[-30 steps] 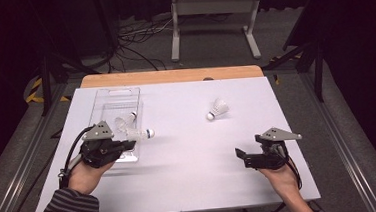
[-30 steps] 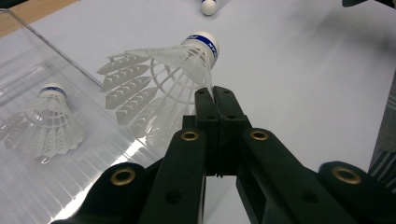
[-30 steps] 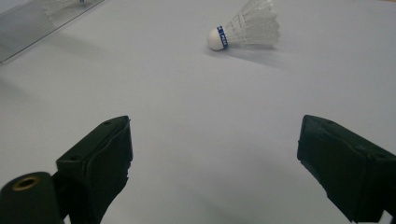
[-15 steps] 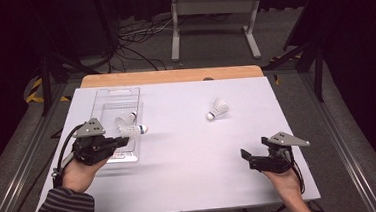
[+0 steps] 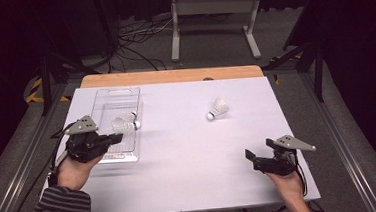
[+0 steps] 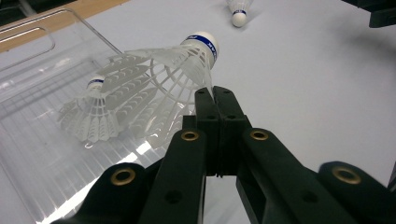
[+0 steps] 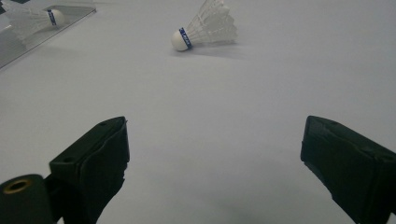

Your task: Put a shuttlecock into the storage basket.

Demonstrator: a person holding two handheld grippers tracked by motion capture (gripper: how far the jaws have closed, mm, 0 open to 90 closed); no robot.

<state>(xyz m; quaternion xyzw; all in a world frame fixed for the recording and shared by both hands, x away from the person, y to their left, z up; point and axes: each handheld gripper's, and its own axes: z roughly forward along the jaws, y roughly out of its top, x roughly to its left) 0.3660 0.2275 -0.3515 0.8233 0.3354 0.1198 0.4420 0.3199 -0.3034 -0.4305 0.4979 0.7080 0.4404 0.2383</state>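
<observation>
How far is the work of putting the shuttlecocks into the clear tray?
Done: one shuttlecock lies in the clear tray. In hand: the left gripper is shut on a second shuttlecock by its feathers, at the tray's edge. Left: the third shuttlecock lies on the white table; the right gripper is open.

Bare white table (image 5: 189,156) lies open between both grippers; one loose shuttlecock (image 5: 218,109) interrupts it.

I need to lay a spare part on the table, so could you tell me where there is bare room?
The widest free patch lies between the clear tray and the right gripper, below the loose shuttlecock. It is crowded at the tray, where the left gripper pinches a shuttlecock beside another.
</observation>
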